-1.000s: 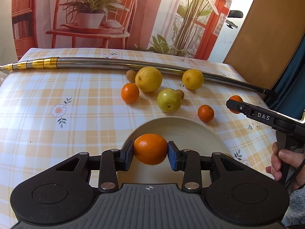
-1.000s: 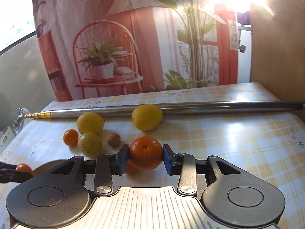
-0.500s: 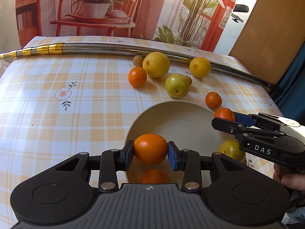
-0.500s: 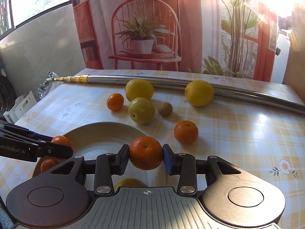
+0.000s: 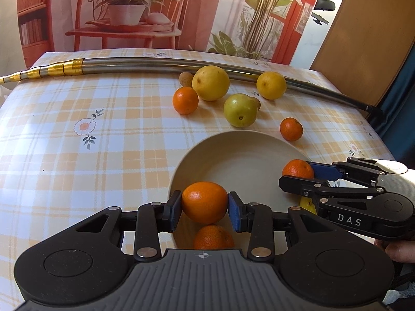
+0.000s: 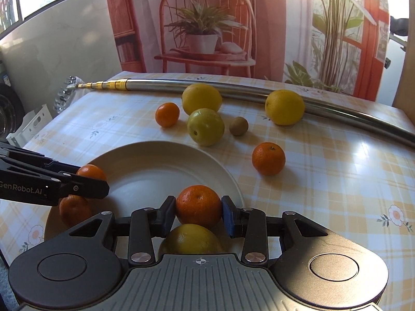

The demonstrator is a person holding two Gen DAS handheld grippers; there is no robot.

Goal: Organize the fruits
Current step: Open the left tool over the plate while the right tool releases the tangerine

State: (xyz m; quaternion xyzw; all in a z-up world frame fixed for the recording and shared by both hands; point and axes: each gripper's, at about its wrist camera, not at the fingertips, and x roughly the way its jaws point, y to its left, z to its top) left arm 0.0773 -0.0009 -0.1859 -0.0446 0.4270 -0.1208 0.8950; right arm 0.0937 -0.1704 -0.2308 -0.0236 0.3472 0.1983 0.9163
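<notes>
My left gripper [image 5: 204, 203] is shut on an orange [image 5: 205, 202] and hangs over the near edge of a cream plate [image 5: 233, 136]. Under it in the plate lies another orange [image 5: 212, 237]. My right gripper [image 6: 198, 213] is shut on a mandarin [image 6: 198, 206] above the plate's [image 6: 155, 145] right side, over a lemon [image 6: 190, 239]. In the left wrist view the right gripper [image 5: 297, 172] reaches in from the right. In the right wrist view the left gripper [image 6: 89, 178] reaches in from the left.
Beyond the plate lie two lemons [image 5: 210, 83] [image 5: 271, 85], a green fruit [image 5: 240, 110], two mandarins [image 5: 185, 100] [image 5: 291, 129] and two small brown fruits [image 5: 185, 79]. A long metal pole [image 5: 155, 64] crosses the far side of the checked tablecloth. A hand [image 5: 399, 251] holds the right gripper.
Both grippers have moved in over the plate, each still holding its fruit. The right gripper came from beside the loose fruit to the plate's right side.
</notes>
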